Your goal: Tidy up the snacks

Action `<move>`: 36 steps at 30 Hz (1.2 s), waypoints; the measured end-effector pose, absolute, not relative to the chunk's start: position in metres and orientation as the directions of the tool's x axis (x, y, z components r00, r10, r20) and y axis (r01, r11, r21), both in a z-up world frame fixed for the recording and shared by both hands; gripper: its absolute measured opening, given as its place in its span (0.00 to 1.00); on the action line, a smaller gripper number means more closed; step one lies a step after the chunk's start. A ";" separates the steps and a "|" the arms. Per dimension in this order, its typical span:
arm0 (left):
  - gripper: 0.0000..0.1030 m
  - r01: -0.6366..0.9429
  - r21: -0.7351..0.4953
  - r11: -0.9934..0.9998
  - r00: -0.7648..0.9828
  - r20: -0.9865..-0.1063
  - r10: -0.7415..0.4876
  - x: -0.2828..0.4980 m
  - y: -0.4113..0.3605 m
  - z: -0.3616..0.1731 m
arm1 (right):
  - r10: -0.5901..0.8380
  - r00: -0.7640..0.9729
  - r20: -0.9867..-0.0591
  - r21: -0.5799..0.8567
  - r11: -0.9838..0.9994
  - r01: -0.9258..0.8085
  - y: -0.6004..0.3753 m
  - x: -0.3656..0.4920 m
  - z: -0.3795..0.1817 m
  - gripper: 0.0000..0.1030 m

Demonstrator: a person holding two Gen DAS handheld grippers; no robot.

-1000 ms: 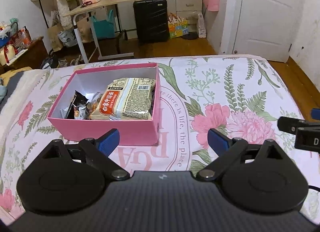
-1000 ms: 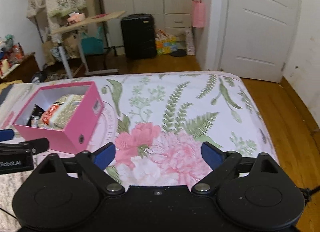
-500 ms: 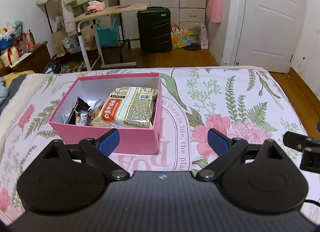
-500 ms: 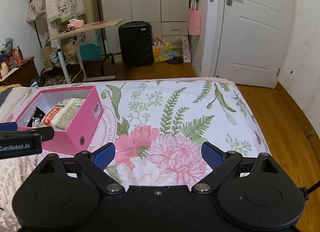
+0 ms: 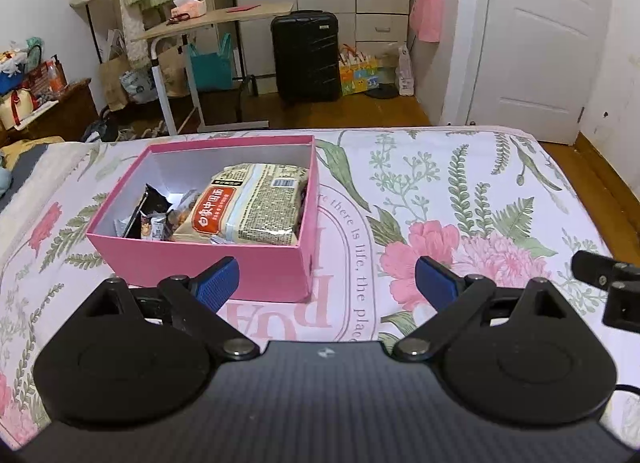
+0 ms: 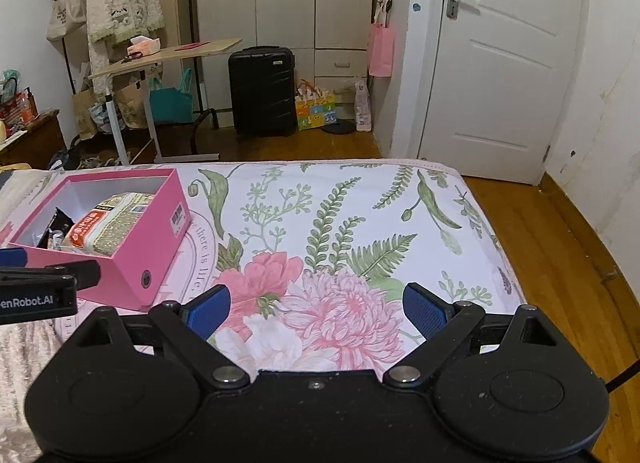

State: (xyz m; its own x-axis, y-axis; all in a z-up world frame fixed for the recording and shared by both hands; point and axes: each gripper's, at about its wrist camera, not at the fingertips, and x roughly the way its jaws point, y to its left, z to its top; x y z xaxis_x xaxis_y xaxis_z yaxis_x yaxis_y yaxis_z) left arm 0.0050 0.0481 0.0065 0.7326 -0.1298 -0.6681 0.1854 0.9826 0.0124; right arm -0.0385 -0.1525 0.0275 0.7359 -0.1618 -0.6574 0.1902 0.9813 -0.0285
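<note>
- The pink box [image 5: 208, 263] hides most of what lies in it: beneath the large noodle packet [image 5: 248, 203] only corners of smaller wrappers [image 5: 154, 219] show, dark and crinkled, their print too small to read.
- Each tool's own black body fills the lower part of its view and covers the near bed surface.
- In the left wrist view the right tool [image 5: 608, 283] is cut off at the frame edge; in the right wrist view only the tip of the left tool [image 6: 44, 283] enters, with part of a white label.
- The box stands on a bed with a floral bedspread [image 6: 340, 223], pink blooms and green ferns on white, with curved lettering printed just beside the box.
- Beyond the bed: wooden floor [image 6: 560, 231], a white door [image 6: 512, 63], a black hard-shell suitcase [image 5: 306, 55], a tilted rolling desk [image 5: 216, 19], and a fluffy garment [image 6: 120, 3] hanging on a rack.
- The box is smooth card, rectangular, open-topped, pale inside, with a barcode sticker on one end.
- The noodle packet is glossy plastic, pillow-shaped, with an orange label.
- The left tool [image 5: 326, 283] stands spread wide, its ribbed blue pads [image 5: 218, 281] empty, near the box's front wall.
- The right tool [image 6: 316, 305] is likewise spread and empty, over the pink blooms and apart from the box.
</note>
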 end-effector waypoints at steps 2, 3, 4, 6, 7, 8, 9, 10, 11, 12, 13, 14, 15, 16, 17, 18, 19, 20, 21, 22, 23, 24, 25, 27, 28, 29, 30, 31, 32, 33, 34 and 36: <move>0.93 0.177 0.025 0.984 0.741 -0.662 -0.117 0.004 0.049 0.006 | -0.164 0.736 -0.656 -0.029 0.981 0.193 -0.154 -0.040 0.026 0.93; 0.93 0.180 0.029 0.983 0.740 -0.662 -0.116 0.004 0.049 0.004 | -0.162 0.735 -0.658 -0.028 0.981 0.191 -0.155 -0.040 0.025 0.93; 0.93 0.181 0.026 0.983 0.739 -0.664 -0.119 0.005 0.050 0.003 | -0.161 0.734 -0.660 -0.030 0.982 0.188 -0.155 -0.040 0.024 0.93; 0.93 0.177 0.021 0.984 0.733 -0.670 -0.118 0.005 0.051 -0.001 | -0.169 0.733 -0.659 -0.040 0.981 0.190 -0.156 -0.040 0.021 0.93; 0.93 0.176 0.023 0.984 0.731 -0.673 -0.115 0.005 0.051 -0.002 | -0.176 0.733 -0.658 -0.047 0.980 0.193 -0.156 -0.040 0.020 0.93; 0.93 0.176 0.025 0.984 0.730 -0.674 -0.113 0.005 0.051 -0.004 | -0.180 0.733 -0.656 -0.052 0.980 0.194 -0.155 -0.040 0.019 0.93; 0.93 0.176 0.027 0.984 0.730 -0.674 -0.112 0.005 0.051 -0.005 | -0.181 0.734 -0.655 -0.054 0.979 0.194 -0.156 -0.039 0.019 0.93; 0.93 0.174 0.027 0.984 0.730 -0.674 -0.111 0.005 0.051 -0.006 | -0.181 0.735 -0.653 -0.053 0.980 0.194 -0.156 -0.040 0.018 0.93; 0.93 0.172 0.026 0.985 0.731 -0.674 -0.110 0.005 0.051 -0.007 | -0.181 0.737 -0.652 -0.052 0.980 0.195 -0.156 -0.040 0.018 0.93; 0.93 0.171 0.023 0.985 0.732 -0.673 -0.111 0.005 0.051 -0.007 | -0.181 0.737 -0.651 -0.050 0.979 0.196 -0.156 -0.040 0.018 0.93; 0.93 0.171 0.022 0.985 0.732 -0.672 -0.112 0.004 0.052 -0.007 | -0.182 0.738 -0.650 -0.050 0.979 0.197 -0.156 -0.040 0.018 0.93; 0.93 0.172 0.022 0.985 0.733 -0.670 -0.113 0.004 0.052 -0.006 | -0.184 0.738 -0.649 -0.052 0.979 0.199 -0.156 -0.041 0.018 0.93; 0.93 0.173 0.023 0.985 0.735 -0.668 -0.113 0.004 0.051 -0.006 | -0.188 0.738 -0.648 -0.056 0.978 0.200 -0.155 -0.041 0.018 0.93; 0.93 0.174 0.025 0.984 0.737 -0.666 -0.113 0.004 0.051 -0.005 | -0.194 0.737 -0.647 -0.061 0.977 0.203 -0.155 -0.041 0.018 0.93; 0.93 0.175 0.025 0.984 0.739 -0.664 -0.114 0.003 0.050 -0.005 | -0.200 0.737 -0.646 -0.068 0.976 0.206 -0.154 -0.041 0.018 0.93; 0.93 0.176 0.024 0.984 0.739 -0.663 -0.116 0.003 0.050 -0.003 | -0.205 0.736 -0.645 -0.073 0.976 0.207 -0.154 -0.041 0.018 0.93; 0.93 0.178 0.021 0.984 0.739 -0.663 -0.119 0.003 0.049 -0.003 | -0.208 0.735 -0.645 -0.077 0.975 0.207 -0.153 -0.041 0.018 0.93; 0.93 0.179 0.019 0.984 0.739 -0.663 -0.122 0.002 0.049 -0.002 | -0.209 0.735 -0.645 -0.079 0.975 0.207 -0.153 -0.041 0.018 0.93; 0.93 0.180 0.017 0.984 0.739 -0.662 -0.123 0.002 0.048 -0.002 | -0.208 0.735 -0.645 -0.079 0.975 0.207 -0.153 -0.042 0.018 0.93; 0.93 0.177 0.016 0.984 0.740 -0.662 -0.122 0.001 0.048 -0.002 | -0.207 0.735 -0.646 -0.077 0.975 0.207 -0.153 -0.042 0.018 0.93; 0.93 0.180 0.017 0.984 0.740 -0.661 -0.123 0.001 0.048 -0.002 | -0.206 0.734 -0.647 -0.076 0.975 0.207 -0.154 -0.043 0.018 0.93; 0.93 0.181 0.021 0.983 0.740 -0.662 -0.122 0.001 0.049 -0.002 | -0.207 0.734 -0.647 -0.076 0.975 0.209 -0.154 -0.043 0.018 0.93; 0.93 0.178 0.023 0.984 0.740 -0.662 -0.118 0.001 0.048 -0.002 | -0.208 0.734 -0.647 -0.076 0.975 0.209 -0.154 -0.043 0.018 0.93; 0.93 0.174 0.027 0.984 0.742 -0.661 -0.113 0.000 0.047 -0.001 | -0.207 0.733 -0.648 -0.076 0.975 0.208 -0.154 -0.042 0.018 0.93; 0.93 0.171 0.028 0.985 0.742 -0.661 -0.110 0.000 0.047 -0.001 | -0.208 0.733 -0.648 -0.076 0.975 0.209 -0.154 -0.042 0.018 0.93; 0.93 0.171 0.027 0.985 0.741 -0.662 -0.111 0.000 0.047 -0.001 | -0.209 0.733 -0.648 -0.076 0.975 0.211 -0.154 -0.043 0.018 0.93; 0.93 0.171 0.024 0.985 0.740 -0.663 -0.112 0.000 0.047 -0.001 | -0.210 0.732 -0.649 -0.077 0.974 0.212 -0.154 -0.043 0.018 0.93; 0.93 0.171 0.019 0.985 0.738 -0.665 -0.116 0.000 0.047 -0.002 | -0.211 0.730 -0.650 -0.078 0.974 0.212 -0.154 -0.043 0.018 0.93; 0.93 0.171 0.015 0.985 0.735 -0.667 -0.118 0.000 0.047 -0.002 | -0.212 0.728 -0.652 -0.078 0.974 0.213 -0.154 -0.042 0.018 0.93; 0.93 0.169 0.010 0.986 0.733 -0.670 -0.119 0.000 0.047 -0.003 | -0.213 0.727 -0.653 -0.078 0.974 0.214 -0.154 -0.042 0.018 0.93; 0.93 0.168 0.007 0.986 0.732 -0.670 -0.121 0.000 0.047 -0.003 | -0.213 0.725 -0.656 -0.078 0.973 0.215 -0.154 -0.041 0.017 0.93; 0.93 0.165 0.008 0.986 0.734 -0.669 -0.118 0.000 0.047 -0.003 | -0.213 0.722 -0.658 -0.078 0.973 0.216 -0.154 -0.040 0.017 0.93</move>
